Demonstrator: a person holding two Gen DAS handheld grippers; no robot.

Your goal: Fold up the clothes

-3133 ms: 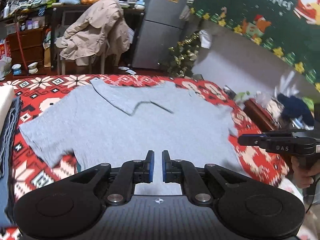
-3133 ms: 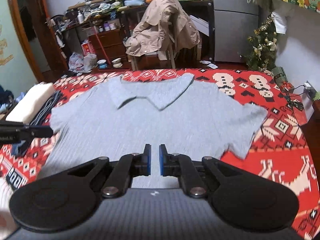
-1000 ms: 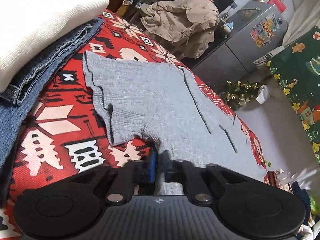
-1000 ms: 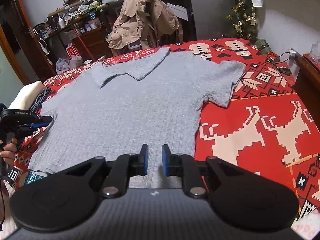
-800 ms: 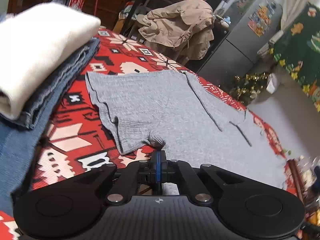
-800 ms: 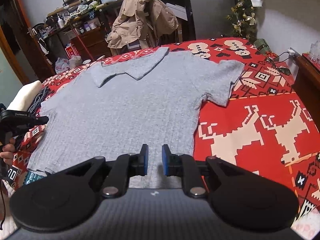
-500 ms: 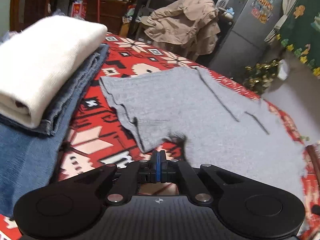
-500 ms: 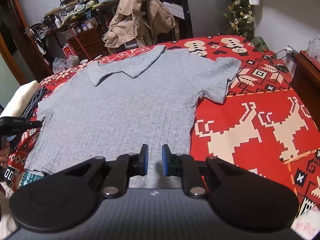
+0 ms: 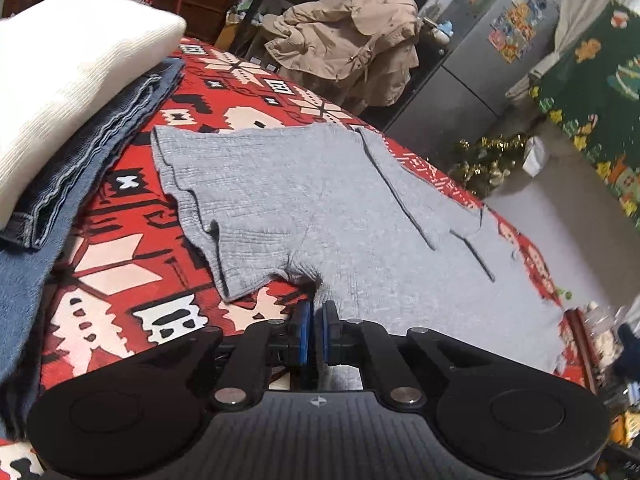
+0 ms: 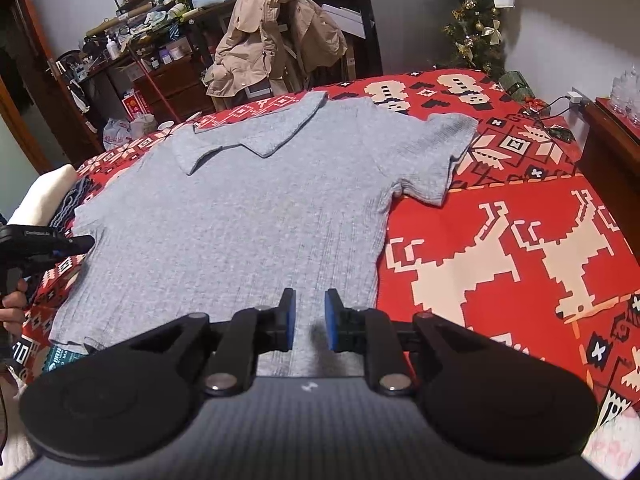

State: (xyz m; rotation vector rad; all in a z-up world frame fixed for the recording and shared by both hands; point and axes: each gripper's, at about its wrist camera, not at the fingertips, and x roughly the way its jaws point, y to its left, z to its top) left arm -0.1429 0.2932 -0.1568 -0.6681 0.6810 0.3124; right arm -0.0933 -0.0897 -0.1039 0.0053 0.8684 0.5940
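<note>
A grey short-sleeved collared shirt (image 9: 320,208) (image 10: 248,220) lies flat on a red patterned bedspread (image 9: 120,280) (image 10: 500,260), collar at the far side. My left gripper (image 9: 315,320) sits at the shirt's side edge just below the near sleeve. Its jaws are opening to a narrow slit, and the fabric edge lies at that slit. In the right wrist view the left gripper (image 10: 80,244) shows at the shirt's left edge, held by a hand (image 10: 12,304). My right gripper (image 10: 310,316) hovers over the bottom hem near the right side, open, with nothing gripped.
A folded white garment (image 9: 60,64) lies on folded jeans (image 9: 100,152) left of the shirt. A beige coat (image 10: 276,32) hangs on a chair beyond the bed, beside a fridge (image 9: 480,60). A small Christmas tree (image 10: 476,28) and a wooden nightstand (image 10: 612,148) stand at the right.
My left gripper has rolled and edged onto the shirt's side below the sleeve, and its pads have parted slightly from fully shut. The right gripper has stayed put.
</note>
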